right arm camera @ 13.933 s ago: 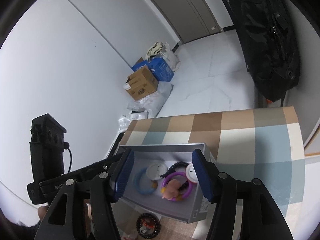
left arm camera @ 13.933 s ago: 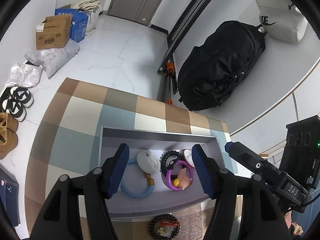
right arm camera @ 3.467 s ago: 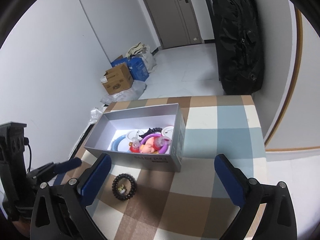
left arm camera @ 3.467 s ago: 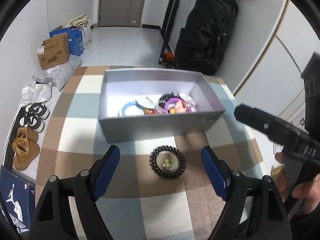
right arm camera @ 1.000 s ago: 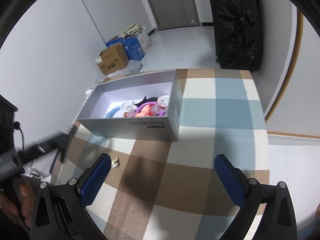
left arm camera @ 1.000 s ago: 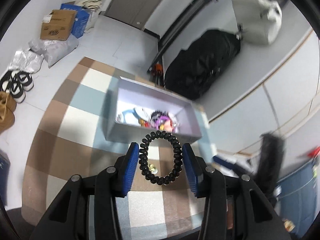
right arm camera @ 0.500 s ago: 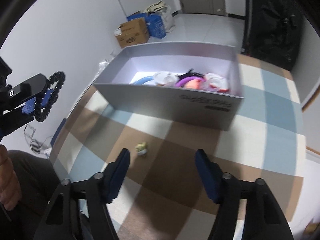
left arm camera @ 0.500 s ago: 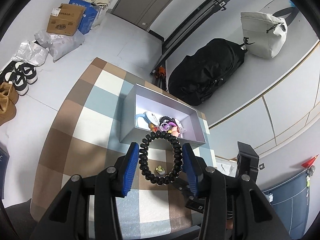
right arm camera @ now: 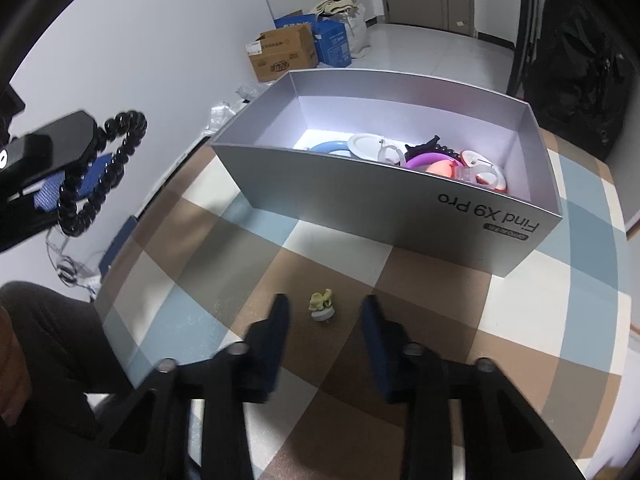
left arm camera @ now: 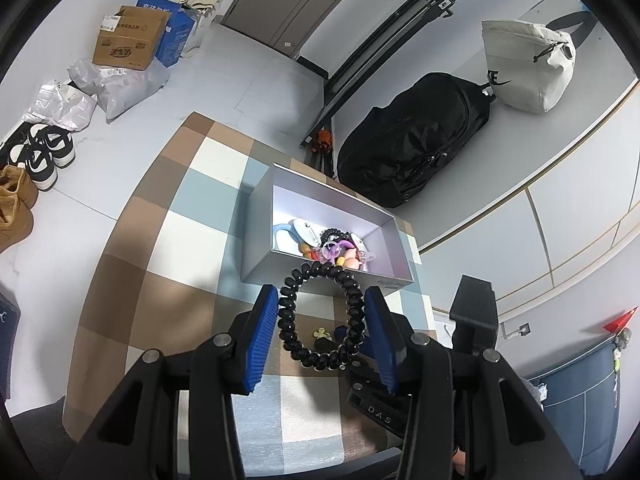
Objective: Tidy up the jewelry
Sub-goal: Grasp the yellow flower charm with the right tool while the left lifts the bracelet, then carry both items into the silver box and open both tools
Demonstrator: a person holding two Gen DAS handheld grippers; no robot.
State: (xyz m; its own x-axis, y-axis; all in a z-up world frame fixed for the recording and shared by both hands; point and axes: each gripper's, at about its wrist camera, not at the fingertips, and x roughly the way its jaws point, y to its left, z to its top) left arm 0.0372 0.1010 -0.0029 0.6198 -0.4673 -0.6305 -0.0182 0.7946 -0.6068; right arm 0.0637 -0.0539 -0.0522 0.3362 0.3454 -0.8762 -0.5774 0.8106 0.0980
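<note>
Black bracelet held aloft, small flower charm on the checked cloth, grey box of jewelry beyond.

The black bead bracelet (left arm camera: 320, 316) stands upright as an oval ring at lower centre of the left view. The yellow-green flower charm (right arm camera: 322, 305) lies on a brown square, lower centre of the right view. The open grey box (right arm camera: 400, 208) above it holds blue, white, purple and pink pieces jumbled together.

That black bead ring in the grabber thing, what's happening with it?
A person is tidying jewelry with a gripper in each hand. The left gripper holds the black beaded bracelet up above the checked tablecloth. The right gripper has just been closing around the small yellow-green flower charm on the cloth, not yet squeezing it. The grey cardboard box behind already holds colourful rings and trinkets.
</note>
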